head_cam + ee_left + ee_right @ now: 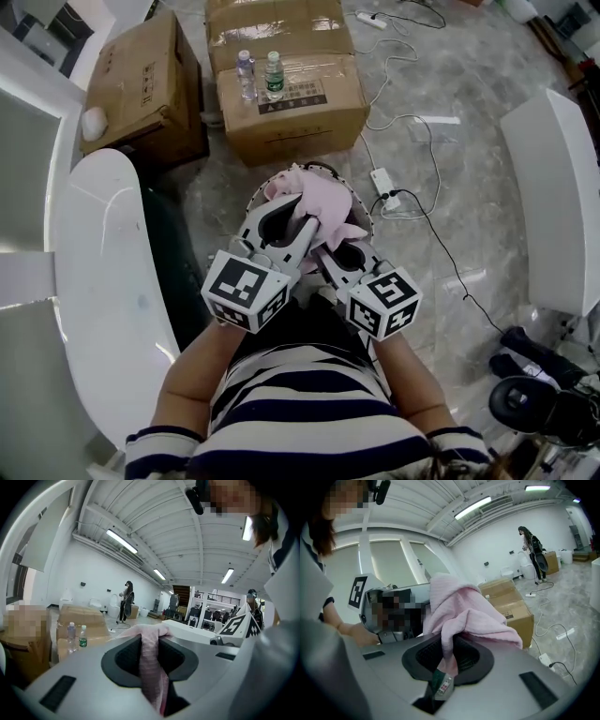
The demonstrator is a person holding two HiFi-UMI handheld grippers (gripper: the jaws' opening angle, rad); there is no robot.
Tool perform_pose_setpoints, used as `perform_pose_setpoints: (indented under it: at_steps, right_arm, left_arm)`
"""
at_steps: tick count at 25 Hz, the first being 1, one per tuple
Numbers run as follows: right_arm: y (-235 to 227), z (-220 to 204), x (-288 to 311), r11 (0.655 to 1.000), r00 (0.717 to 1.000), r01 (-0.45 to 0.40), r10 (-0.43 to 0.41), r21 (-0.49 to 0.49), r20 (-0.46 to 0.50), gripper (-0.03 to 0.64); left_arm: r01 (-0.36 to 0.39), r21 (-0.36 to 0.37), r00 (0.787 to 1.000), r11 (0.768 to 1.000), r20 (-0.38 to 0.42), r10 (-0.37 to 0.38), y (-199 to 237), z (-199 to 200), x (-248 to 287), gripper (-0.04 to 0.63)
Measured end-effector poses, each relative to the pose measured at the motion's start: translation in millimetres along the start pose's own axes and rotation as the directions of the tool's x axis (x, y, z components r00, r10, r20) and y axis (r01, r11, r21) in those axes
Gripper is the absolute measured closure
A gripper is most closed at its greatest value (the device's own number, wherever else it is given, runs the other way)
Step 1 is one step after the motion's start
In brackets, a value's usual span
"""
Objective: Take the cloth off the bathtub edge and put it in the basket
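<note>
Far left: bathtub (103, 272). Next, left hand-held gripper (151, 651) pinched on a fold of the cloth (319, 201). The pink bundle sits over the basket (328, 168) mouth (resting inside or not, can't tell). The right hand-held gripper (449, 656) is nipped tight on its label corner.

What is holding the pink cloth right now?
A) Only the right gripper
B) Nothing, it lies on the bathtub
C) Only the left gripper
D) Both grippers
D: each gripper view shows the cloth pinched between that gripper's jaws, the left gripper and the right gripper alike.
</note>
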State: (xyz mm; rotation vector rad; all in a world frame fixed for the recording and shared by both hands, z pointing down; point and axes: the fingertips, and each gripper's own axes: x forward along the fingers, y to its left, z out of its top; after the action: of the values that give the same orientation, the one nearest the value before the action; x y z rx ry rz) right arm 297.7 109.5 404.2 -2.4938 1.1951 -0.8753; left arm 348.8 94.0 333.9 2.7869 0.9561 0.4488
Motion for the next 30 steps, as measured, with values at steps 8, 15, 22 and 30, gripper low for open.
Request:
perform_pose_setpoints:
  at_steps: [8, 15, 22, 30]
  right_arm:
    - [-28, -42, 23, 0.993, 0.990, 0.085, -0.075, 0.083, -0.120, 0.555]
    - [-61, -89, 35, 0.981, 0.963, 0.160, -0.130, 0.112, -0.236, 0.555]
    - [-86, -139, 49, 0.968, 0.926, 0.212, -0.156, 0.132, -0.343, 0.555]
    - [-119, -190, 58, 0.937, 0.881, 0.295, -0.192, 0.185, -0.432, 0.555]
  left_arm:
    - [0.045, -0.064, 0.990, 0.997, -0.134, -0.053, 25, -57, 19, 0.502]
    - [0.068, -0.110, 0.956, 0.992, -0.276, -0.096, 41, -121, 35, 0.502]
    - [0.060, -0.103, 0.902, 0.993, -0.421, -0.098, 59, -192, 37, 0.502]
    - [0.030, -0.084, 0.796, 0.996, -0.601, -0.075, 80, -277, 19, 0.500]
